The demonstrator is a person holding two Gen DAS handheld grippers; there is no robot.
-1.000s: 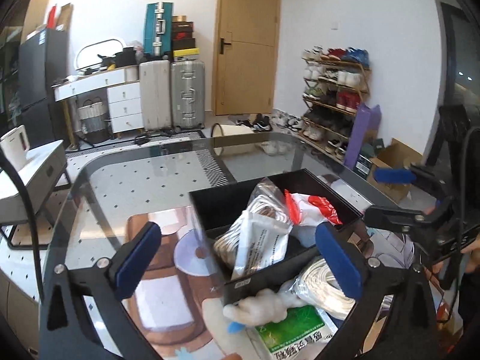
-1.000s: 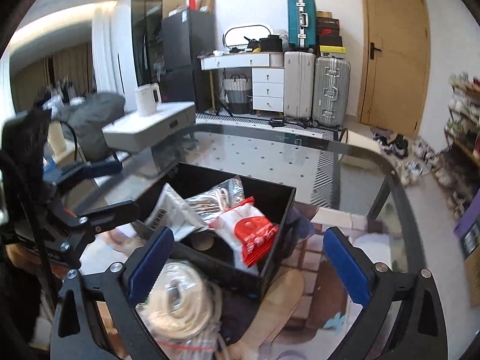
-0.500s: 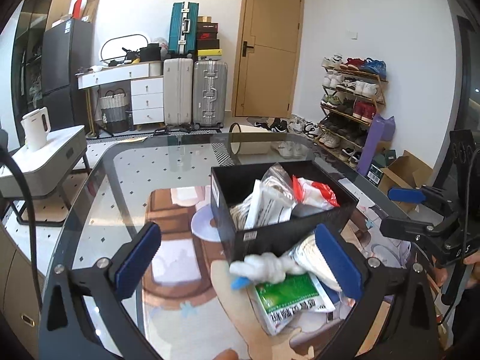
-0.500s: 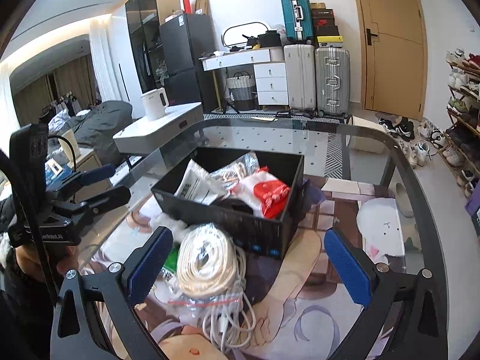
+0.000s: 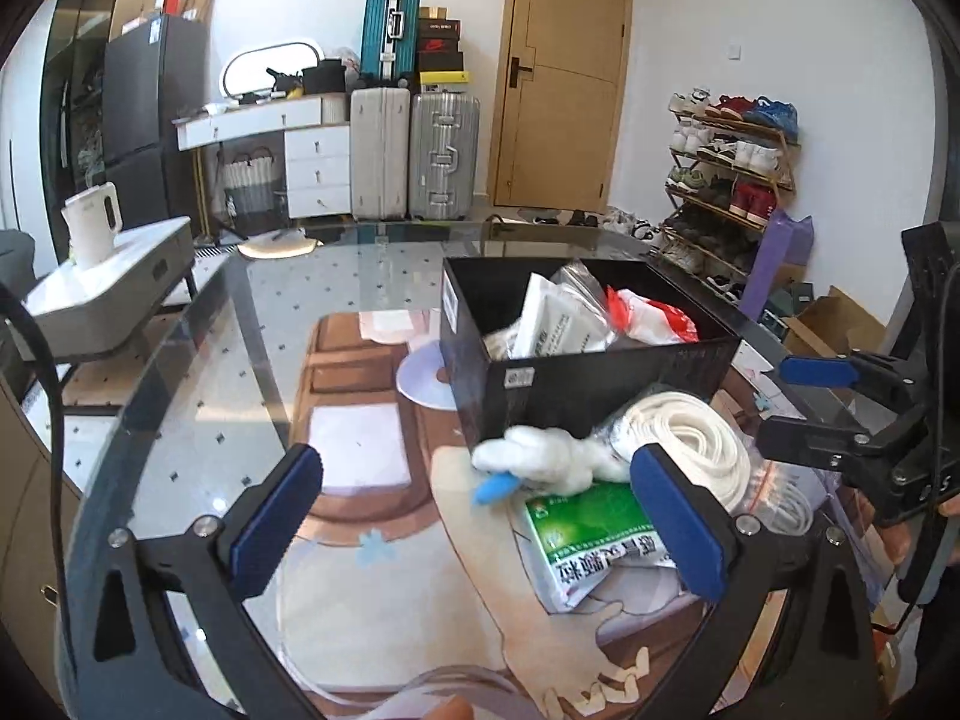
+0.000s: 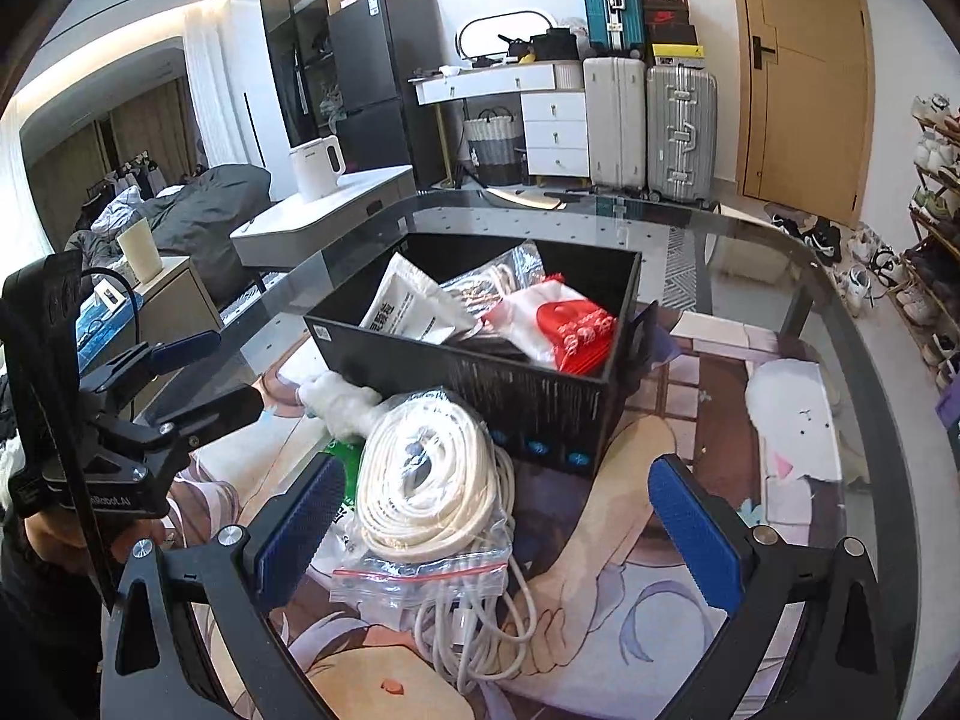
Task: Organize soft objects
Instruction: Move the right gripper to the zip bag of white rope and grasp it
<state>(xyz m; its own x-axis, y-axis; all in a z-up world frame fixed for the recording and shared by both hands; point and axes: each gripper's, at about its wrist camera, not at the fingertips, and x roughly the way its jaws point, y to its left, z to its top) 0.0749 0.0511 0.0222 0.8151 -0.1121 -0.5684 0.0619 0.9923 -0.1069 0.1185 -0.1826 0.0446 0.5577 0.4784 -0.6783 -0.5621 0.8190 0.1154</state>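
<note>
A lived-in home, seen across a glass-topped table (image 5: 198, 372) in an open living area. Hard-shell suitcases (image 5: 414, 162) stand by a wooden door (image 5: 558, 78), a teal one (stacked beside shoeboxes) above them. An open shoe rack (image 5: 729, 162) crowded with sneakers lines one wall; a white dresser (image 6: 540, 114), a dark refrigerator (image 6: 384, 72) and an electric kettle (image 6: 315, 165) on a low white table fill the other side.

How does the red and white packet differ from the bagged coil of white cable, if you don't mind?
The red and white packet lies inside the black box; the bagged cable coil lies outside on the table, against the box. The packet is opaque, the coil's bag clear. Neither is gripped.
</note>
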